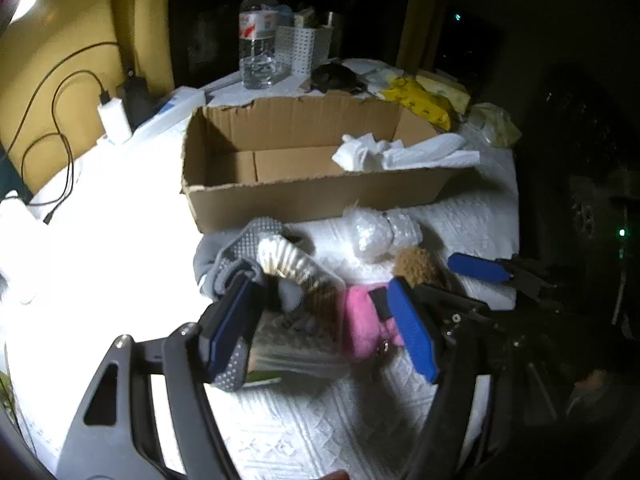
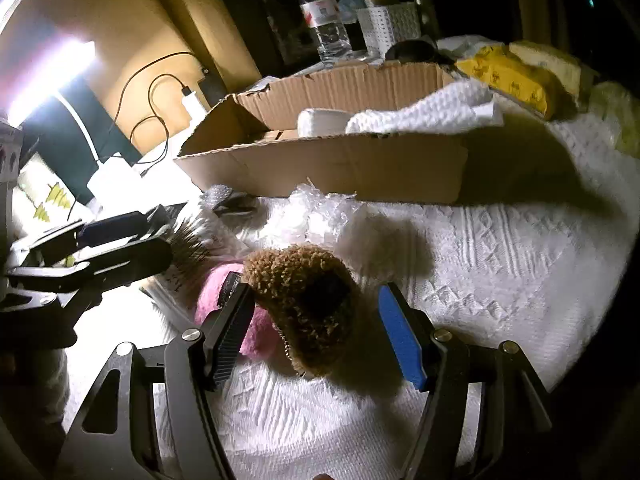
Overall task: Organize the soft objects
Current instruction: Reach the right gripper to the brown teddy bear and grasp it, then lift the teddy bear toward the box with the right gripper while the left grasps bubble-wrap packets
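The brown fuzzy toy (image 2: 308,304) lies on the white bedspread (image 2: 500,260), touching a pink plush (image 2: 224,304), just in front of the cardboard box (image 2: 340,168). The right gripper (image 2: 316,332) is spread wide around it, not pinching. It looks light and squishy, so grab its fat middle; the left gripper (image 1: 320,328) is spread too.

Both tools match — the left gripper (image 1: 320,320) and right gripper (image 2: 316,328) have black skeletal arms with triangular cutouts, silver screws, and blue-padded fingers (image 2: 400,336).
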The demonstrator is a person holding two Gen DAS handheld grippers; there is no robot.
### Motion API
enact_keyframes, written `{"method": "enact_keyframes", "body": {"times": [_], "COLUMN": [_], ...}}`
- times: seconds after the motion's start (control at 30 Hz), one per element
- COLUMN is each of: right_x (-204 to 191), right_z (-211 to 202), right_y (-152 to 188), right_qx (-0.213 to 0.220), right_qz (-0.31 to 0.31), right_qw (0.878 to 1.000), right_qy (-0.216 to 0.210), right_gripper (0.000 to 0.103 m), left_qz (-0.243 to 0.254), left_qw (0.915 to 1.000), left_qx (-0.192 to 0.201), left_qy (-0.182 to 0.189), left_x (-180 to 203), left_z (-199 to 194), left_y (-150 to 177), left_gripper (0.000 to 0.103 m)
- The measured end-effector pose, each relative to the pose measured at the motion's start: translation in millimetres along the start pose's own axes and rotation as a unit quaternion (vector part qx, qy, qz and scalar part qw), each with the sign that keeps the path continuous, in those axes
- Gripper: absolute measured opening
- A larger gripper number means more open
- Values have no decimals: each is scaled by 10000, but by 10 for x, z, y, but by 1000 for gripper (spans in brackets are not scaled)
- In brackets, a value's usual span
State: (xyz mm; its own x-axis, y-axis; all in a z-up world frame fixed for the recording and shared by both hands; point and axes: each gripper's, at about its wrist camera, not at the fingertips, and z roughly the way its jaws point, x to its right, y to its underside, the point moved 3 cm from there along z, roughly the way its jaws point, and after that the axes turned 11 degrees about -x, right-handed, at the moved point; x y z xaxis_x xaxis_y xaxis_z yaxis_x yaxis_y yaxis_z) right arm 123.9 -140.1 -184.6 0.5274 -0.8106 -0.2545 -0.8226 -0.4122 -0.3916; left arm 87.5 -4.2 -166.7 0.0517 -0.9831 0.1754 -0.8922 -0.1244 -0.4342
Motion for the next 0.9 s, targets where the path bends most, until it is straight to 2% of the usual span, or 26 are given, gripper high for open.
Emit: {"method": "enact_keyframes", "body": {"times": [0.23,0.27,0.33,0.6,0.9], "right_x": [72,75,72,87,492], "right_z": [168,163,148,-154,-338], "right_y": [8,11,14,33,25], "right_qx": [-157,-142,-149,122,339], "right_qz": [162,157,134,-122,63], "right_qw": [9990,9987,9980,9986,9993], "right_qy": [-375,-459,-591,-492,-120], "right_gripper": [67,59,52,49,49], "left_qz": [16,13,25,159,344], "left_qw": [9999,9999,9999,9997,9990], "left_qx": [-24,-32,-36,-76,-244], "left_qy": [-101,-120,-143,-174,-118], "left_x": [27,35,46,218,550], "left_z": [-1,1,1,71,323], "left_y": [16,12,6,-97,-276], "left_gripper": [71,71,71,72,72]}}
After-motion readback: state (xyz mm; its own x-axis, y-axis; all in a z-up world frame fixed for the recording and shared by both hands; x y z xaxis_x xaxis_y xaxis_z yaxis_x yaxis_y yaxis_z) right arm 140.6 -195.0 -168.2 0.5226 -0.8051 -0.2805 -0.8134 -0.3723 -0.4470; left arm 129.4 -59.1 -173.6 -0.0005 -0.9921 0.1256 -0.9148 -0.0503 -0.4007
